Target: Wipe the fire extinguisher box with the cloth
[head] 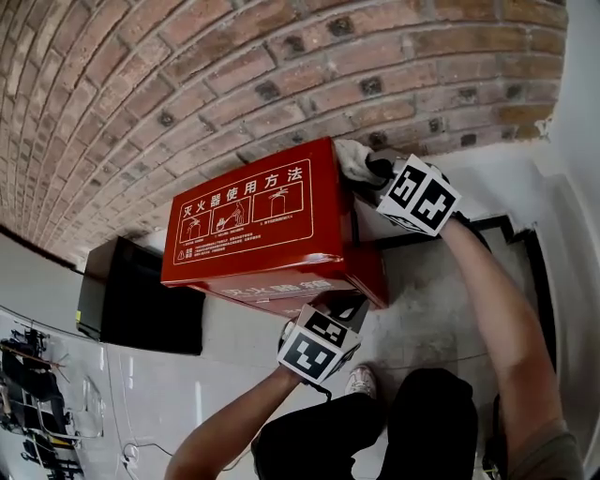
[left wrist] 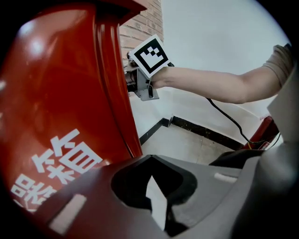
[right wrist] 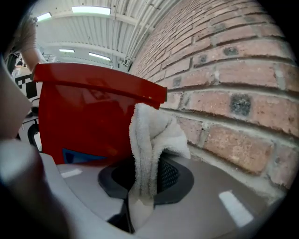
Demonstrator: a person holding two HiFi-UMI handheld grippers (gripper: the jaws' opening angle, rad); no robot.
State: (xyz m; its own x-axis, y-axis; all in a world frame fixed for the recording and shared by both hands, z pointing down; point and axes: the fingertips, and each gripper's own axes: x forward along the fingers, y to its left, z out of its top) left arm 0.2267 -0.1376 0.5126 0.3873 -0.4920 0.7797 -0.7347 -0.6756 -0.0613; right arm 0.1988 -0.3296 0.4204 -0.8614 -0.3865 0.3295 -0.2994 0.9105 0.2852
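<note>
Rough wall (right wrist: 233, 93) may snag cloth (right wrist: 149, 135) from right gripper (right wrist: 142, 182) pinching it at box (right wrist: 84, 112) back corner; left gripper (left wrist: 156, 186) jaws together, empty.

Brick wall (head: 187, 75) recorded across the background. A black box (head: 141, 300) is seen standing on the pale floor (head: 431, 309) at the wall's foot. Black skirting (left wrist: 205, 131) is noted along a white wall (left wrist: 219, 37). Strip lights (right wrist: 91, 9) are lit overhead.

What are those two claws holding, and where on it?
Right gripper pinches the white terry cloth by a bunched fold; left gripper holds nothing.
</note>
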